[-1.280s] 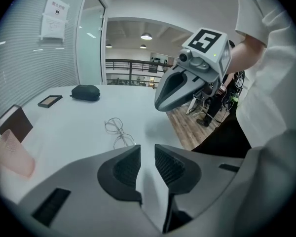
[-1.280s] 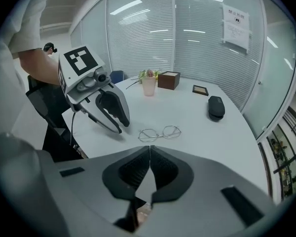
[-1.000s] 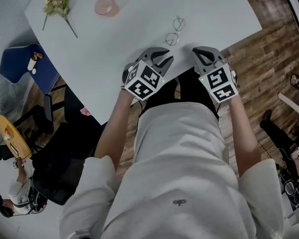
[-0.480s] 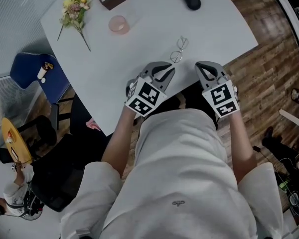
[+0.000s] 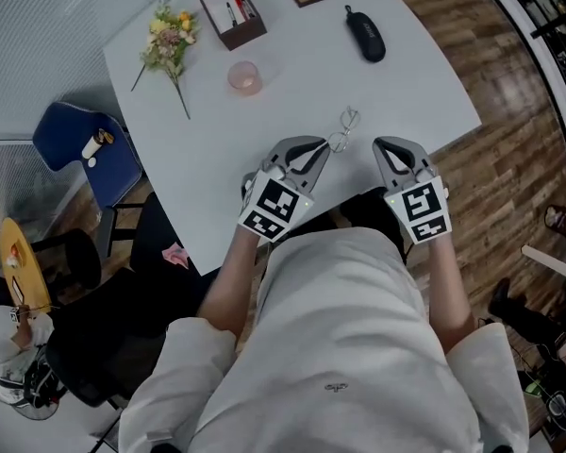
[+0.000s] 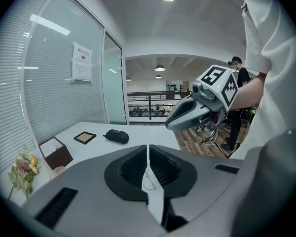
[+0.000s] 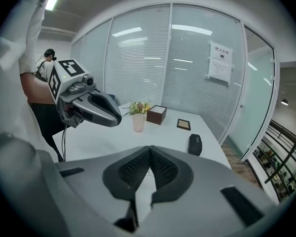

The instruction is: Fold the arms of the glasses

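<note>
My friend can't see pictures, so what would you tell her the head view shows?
Thin wire-rimmed glasses lie on a white table, just ahead of a person's grey left gripper and right gripper, both shut and empty. A pink cup and a black oval case sit farther back.

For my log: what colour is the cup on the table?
Pink cup; clearest in the head view.
</note>
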Demonstrator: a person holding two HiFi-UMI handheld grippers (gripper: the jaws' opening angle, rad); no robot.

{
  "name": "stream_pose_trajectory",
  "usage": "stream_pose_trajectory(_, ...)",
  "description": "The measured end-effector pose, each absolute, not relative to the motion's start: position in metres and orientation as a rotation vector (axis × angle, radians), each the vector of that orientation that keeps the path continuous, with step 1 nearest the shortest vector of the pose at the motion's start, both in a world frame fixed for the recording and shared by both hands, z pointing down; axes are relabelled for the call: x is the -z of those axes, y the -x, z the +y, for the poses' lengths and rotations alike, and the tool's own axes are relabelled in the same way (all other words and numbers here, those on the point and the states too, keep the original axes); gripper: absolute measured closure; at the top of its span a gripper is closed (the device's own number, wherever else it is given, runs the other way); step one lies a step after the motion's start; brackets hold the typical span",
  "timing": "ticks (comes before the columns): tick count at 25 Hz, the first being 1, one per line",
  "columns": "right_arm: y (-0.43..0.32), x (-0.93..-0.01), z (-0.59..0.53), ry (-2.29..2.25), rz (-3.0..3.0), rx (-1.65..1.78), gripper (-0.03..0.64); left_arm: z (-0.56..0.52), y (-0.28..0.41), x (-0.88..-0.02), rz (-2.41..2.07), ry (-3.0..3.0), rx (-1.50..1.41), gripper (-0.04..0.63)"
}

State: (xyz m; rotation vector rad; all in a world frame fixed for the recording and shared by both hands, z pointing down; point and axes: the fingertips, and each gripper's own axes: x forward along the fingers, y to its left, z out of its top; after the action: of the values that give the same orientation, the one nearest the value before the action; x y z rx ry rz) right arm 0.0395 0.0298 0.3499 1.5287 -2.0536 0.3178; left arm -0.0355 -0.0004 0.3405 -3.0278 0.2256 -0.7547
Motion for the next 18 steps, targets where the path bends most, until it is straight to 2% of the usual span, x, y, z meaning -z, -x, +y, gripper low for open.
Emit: stream_pose_trajectory(18, -0.045, -0.299, 0.017, -1.611, -2.066, -0.191, 0.611, -0.025, 0.043, -0.292, 0.428, 3.035, 0.555, 0.575)
